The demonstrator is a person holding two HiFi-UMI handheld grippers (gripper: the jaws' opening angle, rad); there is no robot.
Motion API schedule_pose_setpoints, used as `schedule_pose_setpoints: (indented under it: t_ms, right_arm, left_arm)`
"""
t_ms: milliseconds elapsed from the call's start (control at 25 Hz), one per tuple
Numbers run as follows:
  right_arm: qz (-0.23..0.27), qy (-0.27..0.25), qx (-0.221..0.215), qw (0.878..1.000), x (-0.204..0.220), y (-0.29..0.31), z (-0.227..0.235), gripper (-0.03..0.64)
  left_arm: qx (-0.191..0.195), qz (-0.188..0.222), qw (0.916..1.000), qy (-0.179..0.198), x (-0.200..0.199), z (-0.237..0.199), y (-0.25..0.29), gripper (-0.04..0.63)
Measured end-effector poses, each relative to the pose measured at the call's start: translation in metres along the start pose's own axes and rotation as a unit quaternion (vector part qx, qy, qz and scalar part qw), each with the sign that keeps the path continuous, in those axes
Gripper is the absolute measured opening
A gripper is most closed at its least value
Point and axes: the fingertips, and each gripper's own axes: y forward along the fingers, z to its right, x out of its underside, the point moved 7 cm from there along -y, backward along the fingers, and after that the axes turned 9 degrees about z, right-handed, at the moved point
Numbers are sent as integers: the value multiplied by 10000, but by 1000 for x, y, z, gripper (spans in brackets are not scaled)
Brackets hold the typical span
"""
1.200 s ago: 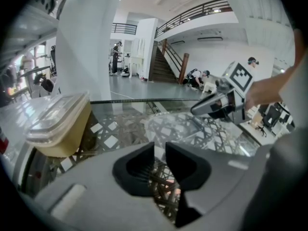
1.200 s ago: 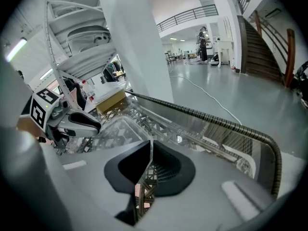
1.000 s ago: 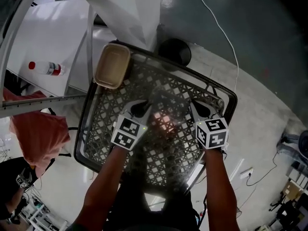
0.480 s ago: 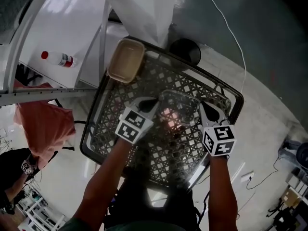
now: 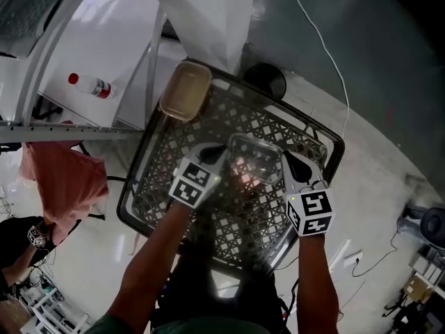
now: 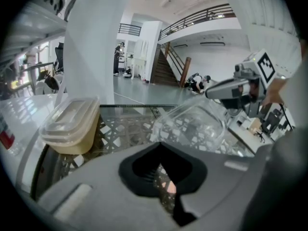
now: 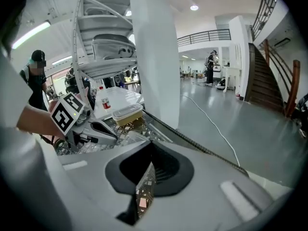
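A clear plastic container [image 5: 254, 162] is tilted up above the glass tabletop [image 5: 174, 193], between my two grippers. My left gripper [image 5: 218, 150] is shut on its left rim; in the left gripper view the clear container [image 6: 192, 124] rises just beyond the shut jaws. My right gripper [image 5: 285, 160] is shut, with its tip against the container's right edge. The left gripper view shows the right gripper [image 6: 211, 91] above the container's far rim. From the right gripper view, the left gripper [image 7: 114, 137] points at the clear container [image 7: 127, 139].
A tan lidded box [image 5: 184, 91] sits on the table's far left corner, also in the left gripper view [image 6: 72, 129]. The table has a dark rim [image 5: 327, 134] and a lattice base. A white pillar [image 5: 208, 19], a bottle [image 5: 90, 85] and a red cloth [image 5: 62, 183] lie beyond.
The left gripper's jaws have shut. The clear container, flat on the glass before, now stands tilted up between the grippers. The right gripper has risen a little.
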Motion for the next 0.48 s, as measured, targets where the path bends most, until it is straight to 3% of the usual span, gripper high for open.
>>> schedule_pose_setpoints:
  t_ms: [480]
  right_arm:
    - [432, -554, -51, 9975, -56, -46, -50, 5]
  left_arm:
    - [97, 556, 9976, 408, -54, 22, -58, 2]
